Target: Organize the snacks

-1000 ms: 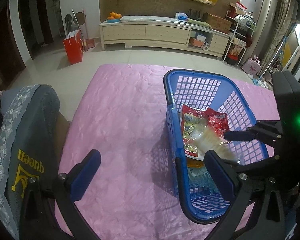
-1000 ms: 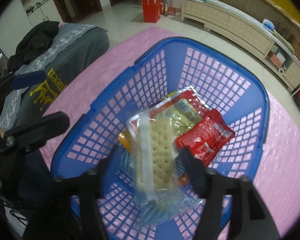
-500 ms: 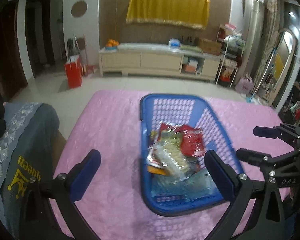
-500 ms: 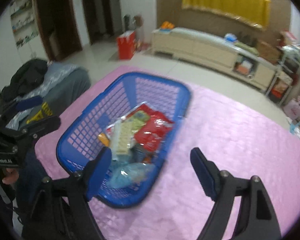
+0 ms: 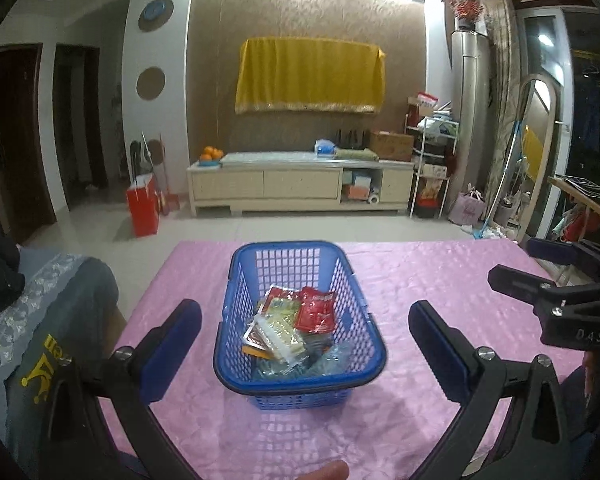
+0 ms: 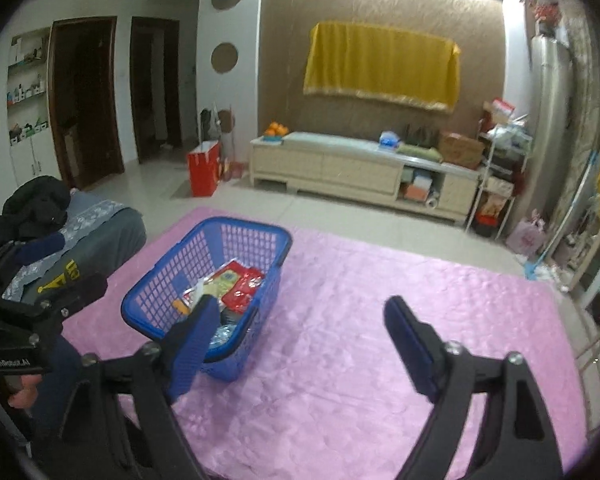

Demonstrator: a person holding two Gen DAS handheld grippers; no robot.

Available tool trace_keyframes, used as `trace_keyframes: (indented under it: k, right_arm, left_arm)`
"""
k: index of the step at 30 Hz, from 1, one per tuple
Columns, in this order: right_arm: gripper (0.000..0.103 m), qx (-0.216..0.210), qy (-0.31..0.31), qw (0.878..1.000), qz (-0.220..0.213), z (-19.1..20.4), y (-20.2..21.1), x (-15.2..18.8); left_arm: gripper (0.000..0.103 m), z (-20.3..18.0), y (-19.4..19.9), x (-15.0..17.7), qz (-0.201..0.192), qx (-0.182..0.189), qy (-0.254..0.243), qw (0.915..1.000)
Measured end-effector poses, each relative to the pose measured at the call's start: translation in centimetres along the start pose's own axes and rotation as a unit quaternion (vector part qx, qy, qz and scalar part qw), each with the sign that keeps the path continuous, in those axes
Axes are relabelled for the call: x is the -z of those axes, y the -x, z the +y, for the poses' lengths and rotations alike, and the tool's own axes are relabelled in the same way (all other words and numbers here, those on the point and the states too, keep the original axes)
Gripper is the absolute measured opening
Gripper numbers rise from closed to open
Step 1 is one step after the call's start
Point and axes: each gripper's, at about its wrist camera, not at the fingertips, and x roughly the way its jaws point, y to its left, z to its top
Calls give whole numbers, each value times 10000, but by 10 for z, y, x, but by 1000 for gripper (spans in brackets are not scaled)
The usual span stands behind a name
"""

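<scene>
All the snacks (image 5: 296, 326) we can see lie in the blue basket (image 5: 236, 300) ahead between our left gripper (image 5: 305, 334)'s spread, empty jaws, while our right gripper (image 6: 296, 338)'s jaws are opening on nothing, so little seems left.

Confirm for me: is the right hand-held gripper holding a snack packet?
No, the right hand-held gripper has nothing between its opening jaws; the packets lie in the blue basket.

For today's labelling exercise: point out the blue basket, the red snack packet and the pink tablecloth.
blue basket (image 5: 300, 385): left wrist view, near rim.
red snack packet (image 5: 316, 312): left wrist view, packet's middle.
pink tablecloth (image 6: 380, 360): right wrist view, bare middle.
</scene>
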Motion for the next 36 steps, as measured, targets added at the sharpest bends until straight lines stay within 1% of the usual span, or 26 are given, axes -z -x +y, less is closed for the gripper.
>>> trace_keyframes:
  k: [1, 5, 8, 9, 12, 16, 20, 26, 36]
  right_arm:
    - [103, 22, -17, 10000, -71, 1, 6, 2]
    - [103, 159, -83, 9993, -330, 2, 35, 10]
    - [103, 184, -114, 9986, -487, 6, 51, 13]
    - [103, 190, -130, 9985, -500, 8, 55, 14]
    - [103, 223, -156, 9979, -585, 12, 65, 16]
    - [103, 274, -103, 9978, -593, 18, 71, 19]
    - [103, 209, -166, 9979, -593, 20, 75, 23]
    - [103, 246, -160, 9977, -615, 22, 80, 28]
    - [103, 274, -233, 9973, -645, 21, 89, 34]
  left_arm:
    - [102, -3, 6, 0, -40, 8, -5, 10000]
    - [102, -18, 31, 1, -221, -13, -143, 9997]
    - [102, -23, 46, 2, -288, 87, -151, 9994]
    - [102, -25, 51, 2, -309, 128, -146, 9993]
    - [102, -27, 60, 4, -375, 40, -190, 9991]
    - [102, -30, 72, 9, -427, 34, -208, 9989]
    - [102, -30, 76, 11, -462, 34, -210, 9987]
    - [102, -31, 81, 18, -458, 19, -199, 9988]
    - [102, -35, 85, 20, -437, 49, -222, 9988]
